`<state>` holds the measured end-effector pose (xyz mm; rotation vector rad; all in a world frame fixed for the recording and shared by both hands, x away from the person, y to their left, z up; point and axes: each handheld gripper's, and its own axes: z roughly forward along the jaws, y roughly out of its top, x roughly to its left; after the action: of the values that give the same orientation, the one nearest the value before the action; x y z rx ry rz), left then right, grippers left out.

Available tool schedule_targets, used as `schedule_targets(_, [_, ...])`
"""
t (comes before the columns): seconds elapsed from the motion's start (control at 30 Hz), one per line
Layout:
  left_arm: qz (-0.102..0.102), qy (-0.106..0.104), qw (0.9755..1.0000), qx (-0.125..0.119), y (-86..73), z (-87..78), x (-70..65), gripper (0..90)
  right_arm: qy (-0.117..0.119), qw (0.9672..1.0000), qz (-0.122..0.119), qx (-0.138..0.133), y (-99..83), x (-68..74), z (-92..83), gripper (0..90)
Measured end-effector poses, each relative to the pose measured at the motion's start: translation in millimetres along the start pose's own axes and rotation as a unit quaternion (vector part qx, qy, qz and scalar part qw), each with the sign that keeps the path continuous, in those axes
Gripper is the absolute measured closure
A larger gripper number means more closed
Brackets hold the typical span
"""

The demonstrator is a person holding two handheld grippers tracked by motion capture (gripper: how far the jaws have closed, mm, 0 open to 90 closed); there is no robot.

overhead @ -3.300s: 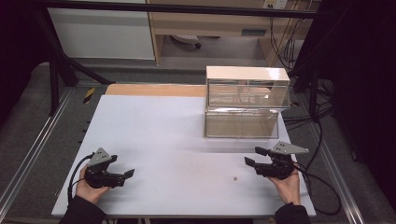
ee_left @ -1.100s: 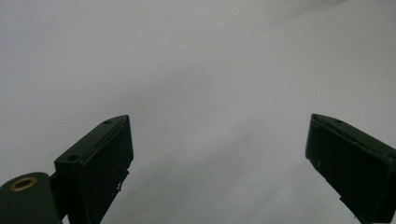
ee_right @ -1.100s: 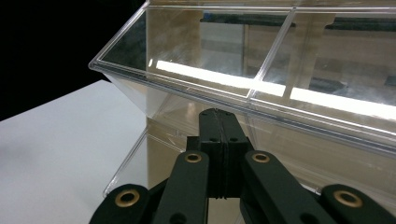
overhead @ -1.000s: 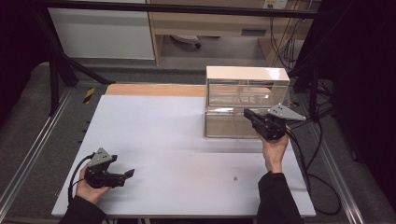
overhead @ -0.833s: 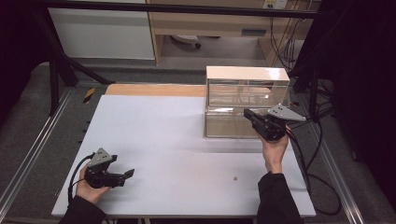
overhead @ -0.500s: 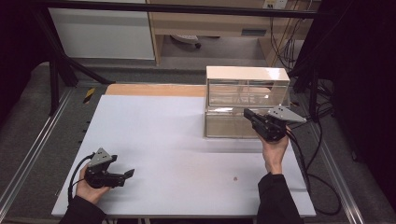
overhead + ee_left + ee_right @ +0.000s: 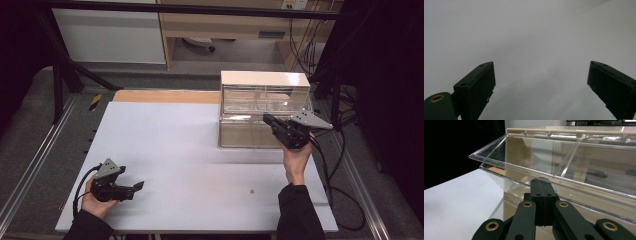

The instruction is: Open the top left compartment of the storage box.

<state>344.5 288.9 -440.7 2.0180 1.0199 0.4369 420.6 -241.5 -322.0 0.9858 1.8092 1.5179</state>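
The right gripper (image 7: 272, 123), jaws squeezed shut on nothing, sits just under the clear box's (image 7: 263, 107) long front lip. The left gripper (image 7: 131, 187) rests far away, open.

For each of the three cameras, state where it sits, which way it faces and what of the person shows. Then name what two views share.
High view: above the near edge, facing forward and down on the white table; both forearms, left hand-held gripper, right hand-held gripper.
Left gripper view: on that gripper, facing bare tabletop; jaws apart.
Right gripper view: facing the clear drawer box; jaws together under its tilted-out front.
Shared: the box, in the high and right gripper views.
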Motion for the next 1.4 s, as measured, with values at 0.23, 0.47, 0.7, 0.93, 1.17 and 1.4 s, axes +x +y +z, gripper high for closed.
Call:
schedule_targets(0.23, [0.001, 0.0, 1.0, 0.001, -0.1, 0.6, -0.4, 7.7, -0.004, 1.0, -0.006, -0.002, 7.9, -1.2, -2.0, 90.0])
schedule_targets(0.47, [0.002, 0.0, 1.0, 0.002, 0.3, 0.8, -1.0, 7.7, -0.008, 0.9999, -0.01, -0.003, 14.2, -1.5, -3.2, 90.0])
schedule_targets(0.7, [0.004, -0.001, 1.0, 0.004, 0.4, 0.9, -1.2, 7.7, -0.011, 0.9998, -0.014, -0.003, 20.4, -2.3, -3.7, 90.0])
schedule_targets(0.93, [0.004, -0.002, 1.0, 0.003, 0.8, 1.0, -1.8, 7.7, -0.013, 0.9998, -0.017, -0.003, 24.8, -2.6, -3.5, 90.0])
schedule_targets(1.17, [0.004, -0.003, 1.0, 0.003, 1.8, 2.2, -3.8, 7.7, -0.015, 0.9997, -0.019, -0.002, 28.7, -3.8, -3.3, 90.0])
schedule_targets(1.4, [0.007, -0.006, 1.0, 0.0, 4.9, 3.7, -7.8, 7.7, -0.015, 0.9997, -0.02, 0.001, 30.2, -4.5, -2.7, 90.0])
